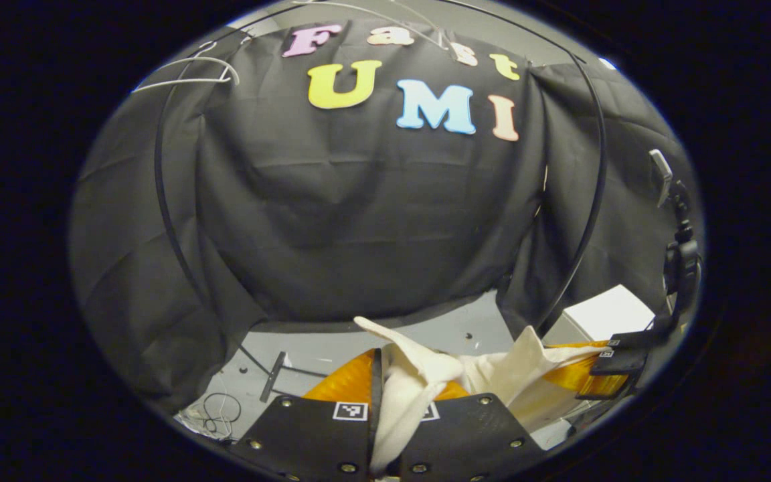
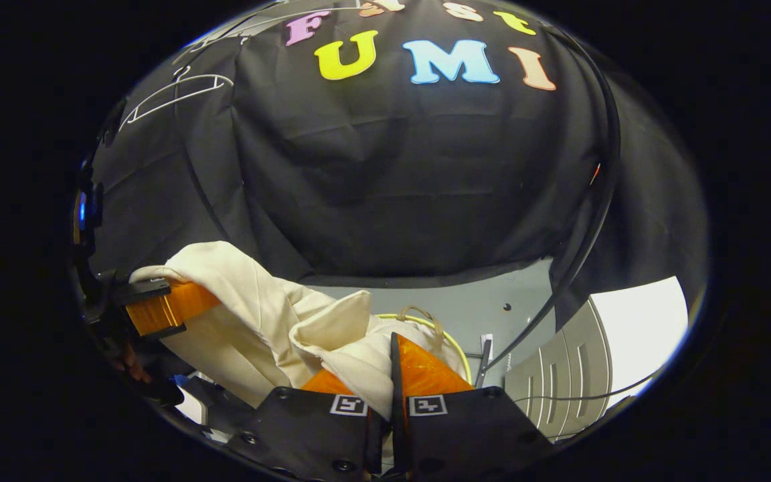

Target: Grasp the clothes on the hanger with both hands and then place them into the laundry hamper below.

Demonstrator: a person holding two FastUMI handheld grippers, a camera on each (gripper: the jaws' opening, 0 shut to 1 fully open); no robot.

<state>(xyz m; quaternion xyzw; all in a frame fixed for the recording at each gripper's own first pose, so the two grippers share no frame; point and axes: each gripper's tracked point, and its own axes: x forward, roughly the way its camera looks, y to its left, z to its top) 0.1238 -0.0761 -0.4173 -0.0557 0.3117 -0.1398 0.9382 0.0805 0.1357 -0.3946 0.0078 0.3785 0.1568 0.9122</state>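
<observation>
Both grippers, left gripper [image 1: 395, 402] and right gripper [image 2: 391, 395], fingers clamped on the cream cotton garment [image 2: 251, 314], carry it spread between them toward the hamper.

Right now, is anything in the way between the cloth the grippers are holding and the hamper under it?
Nothing visible is. Both grippers pinch the cream cloth, and in the right gripper view the hamper's yellow rim peeks out right behind it, with only cloth draped over it. The hamper's inside is hidden.
</observation>
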